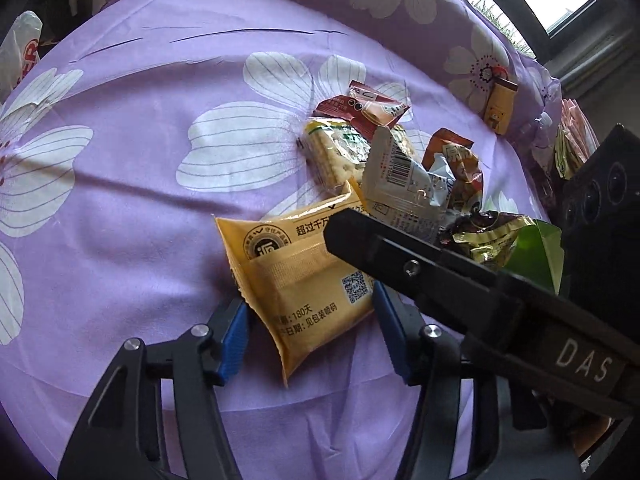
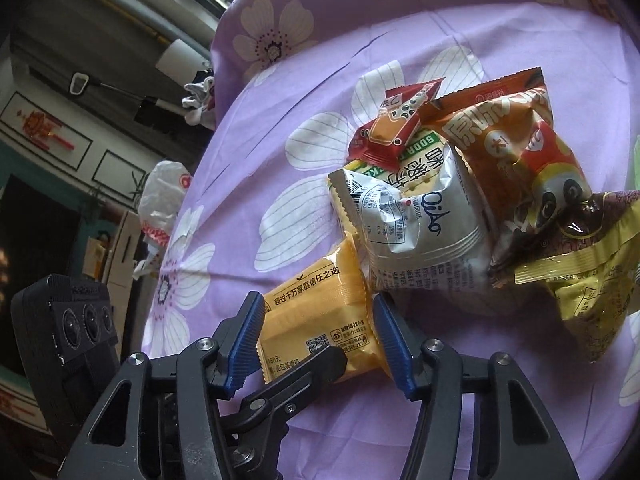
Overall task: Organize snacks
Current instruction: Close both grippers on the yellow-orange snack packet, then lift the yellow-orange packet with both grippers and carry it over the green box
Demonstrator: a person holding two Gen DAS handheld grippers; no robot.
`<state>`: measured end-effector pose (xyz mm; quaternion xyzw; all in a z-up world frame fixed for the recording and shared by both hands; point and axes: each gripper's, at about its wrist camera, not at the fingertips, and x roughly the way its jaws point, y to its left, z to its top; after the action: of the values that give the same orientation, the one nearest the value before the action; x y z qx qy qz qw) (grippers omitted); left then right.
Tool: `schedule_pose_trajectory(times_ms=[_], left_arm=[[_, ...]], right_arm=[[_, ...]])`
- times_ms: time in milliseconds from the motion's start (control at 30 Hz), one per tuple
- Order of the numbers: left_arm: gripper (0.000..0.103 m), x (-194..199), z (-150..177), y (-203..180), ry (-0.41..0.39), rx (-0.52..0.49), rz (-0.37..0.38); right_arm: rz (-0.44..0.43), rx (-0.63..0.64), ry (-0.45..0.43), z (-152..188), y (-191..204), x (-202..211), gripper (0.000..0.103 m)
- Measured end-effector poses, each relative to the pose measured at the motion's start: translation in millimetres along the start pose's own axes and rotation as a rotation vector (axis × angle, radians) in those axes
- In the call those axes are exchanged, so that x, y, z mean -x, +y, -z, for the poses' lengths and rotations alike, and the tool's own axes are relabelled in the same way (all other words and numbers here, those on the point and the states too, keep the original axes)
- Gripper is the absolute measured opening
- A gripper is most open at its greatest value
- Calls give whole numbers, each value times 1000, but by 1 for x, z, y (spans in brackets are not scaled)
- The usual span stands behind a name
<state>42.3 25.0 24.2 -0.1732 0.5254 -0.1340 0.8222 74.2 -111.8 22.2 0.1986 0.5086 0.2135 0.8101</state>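
A yellow snack packet (image 1: 296,280) lies on the purple flowered cloth (image 1: 132,168) at the near edge of a snack pile. My left gripper (image 1: 310,330) is open with its blue pads on either side of the packet's near end. My right gripper (image 2: 320,340) is open too, its pads on either side of the same packet (image 2: 320,320). The right gripper's black finger (image 1: 400,256) crosses over the packet in the left wrist view. The left gripper's finger (image 2: 296,380) lies over the packet's near end in the right wrist view.
The pile holds a silver packet (image 2: 420,236), an orange bag (image 2: 512,136), a small red packet (image 2: 396,128), a cracker pack (image 1: 332,152) and a gold-brown packet (image 2: 592,280). A small yellow box (image 1: 500,108) sits at the cloth's far edge. A white plastic bag (image 2: 164,200) lies beyond the cloth's left edge.
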Motion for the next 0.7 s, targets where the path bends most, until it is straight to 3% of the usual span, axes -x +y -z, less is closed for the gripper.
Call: schedule_pose_trajectory(times_ms=[133, 333, 700], left_arm=[[57, 1, 2, -5, -14, -26, -21], [44, 10, 6, -19, -71, -79, -35], [43, 29, 13, -48, -178, -177, 12]], right_arm=[[5, 8, -7, 3, -2, 2, 51], [12, 25, -34, 7, 2, 10, 50], [5, 30, -159, 17, 5, 51, 50]])
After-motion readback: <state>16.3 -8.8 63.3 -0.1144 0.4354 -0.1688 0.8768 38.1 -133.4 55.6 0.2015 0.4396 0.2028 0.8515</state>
